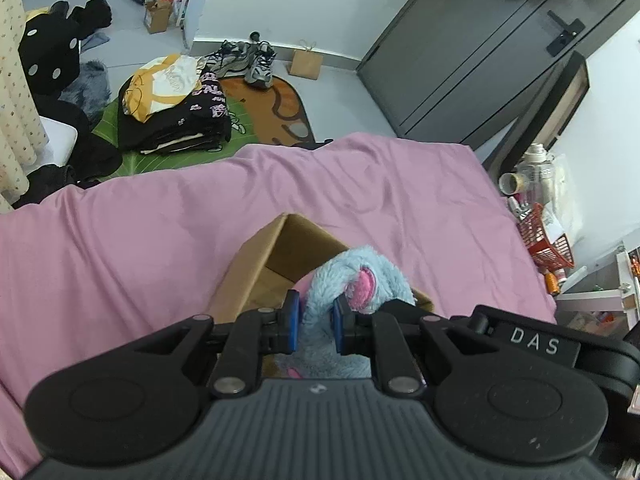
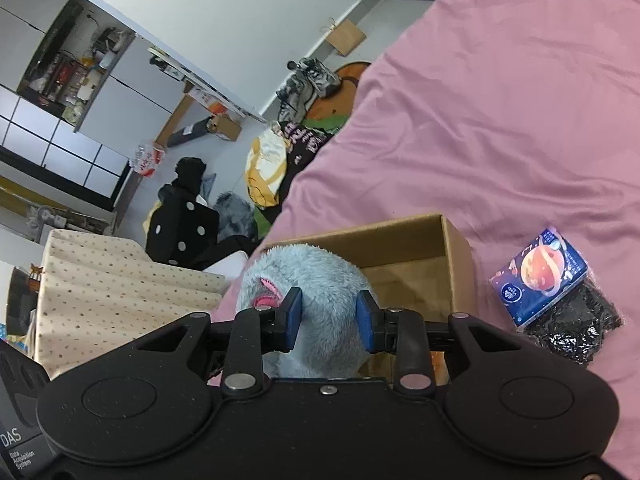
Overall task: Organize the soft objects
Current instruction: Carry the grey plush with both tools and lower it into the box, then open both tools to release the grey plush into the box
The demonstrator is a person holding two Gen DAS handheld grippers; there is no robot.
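Note:
A fluffy light-blue plush toy (image 1: 362,276) with pink patches hangs over an open cardboard box (image 1: 256,264) that sits on the pink bed sheet (image 1: 120,248). My left gripper (image 1: 315,317) is shut on the toy's blue fur, its blue pads pressing in from both sides. In the right wrist view the same plush toy (image 2: 316,276) bulges at the near-left corner of the cardboard box (image 2: 424,240), and my right gripper (image 2: 329,317) is shut on its body. The lower part of the toy is hidden behind both grippers.
A blue tissue pack (image 2: 540,280) lies on a black crinkly bag (image 2: 576,328) on the sheet right of the box. Folded clothes (image 1: 176,112), shoes (image 1: 248,60) and a black dotted plush (image 1: 48,52) lie on the floor. A red basket (image 1: 548,244) stands by the bed's right edge.

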